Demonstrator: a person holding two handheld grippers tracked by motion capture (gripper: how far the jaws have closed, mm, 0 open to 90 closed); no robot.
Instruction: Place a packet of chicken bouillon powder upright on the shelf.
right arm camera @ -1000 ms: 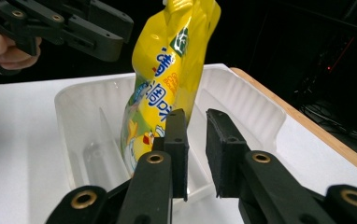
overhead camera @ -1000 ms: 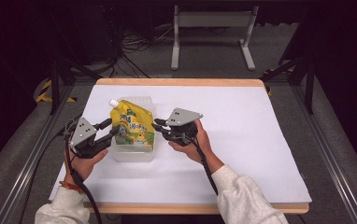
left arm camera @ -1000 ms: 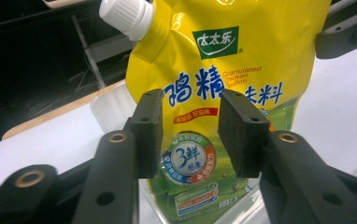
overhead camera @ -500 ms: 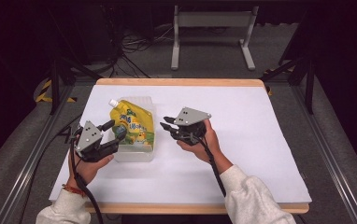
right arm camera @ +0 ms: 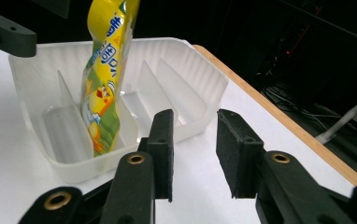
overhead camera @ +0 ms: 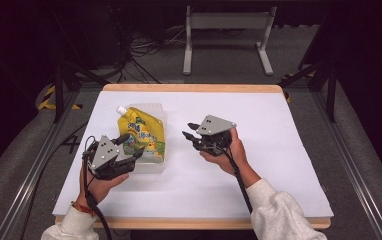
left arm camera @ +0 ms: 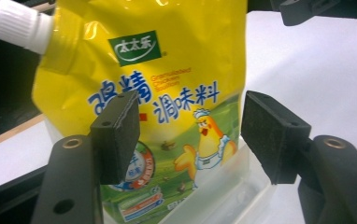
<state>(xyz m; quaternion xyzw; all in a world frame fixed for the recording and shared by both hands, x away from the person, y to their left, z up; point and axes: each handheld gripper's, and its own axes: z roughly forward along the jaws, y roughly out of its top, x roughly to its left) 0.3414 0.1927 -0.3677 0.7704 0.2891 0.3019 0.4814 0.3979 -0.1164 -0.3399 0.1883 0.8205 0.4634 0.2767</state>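
Left gripper (overhead camera: pixel 128 145): black body, grey three-cornered plate with small dark screw holes on top, black cable trailing from its rear. Its jaws were black bars carrying square, rough-faced pads (left arm camera: pixel 116 135), each bar with a brass-ringed hole behind the pad. Right gripper (overhead camera: pixel 191 131): same black build, grey plate, black cable. Sleeves (overhead camera: pixel 281 215): pale grey sweatshirt cuffs. Red band (overhead camera: pixel 80 207) at the left sleeve's cuff.
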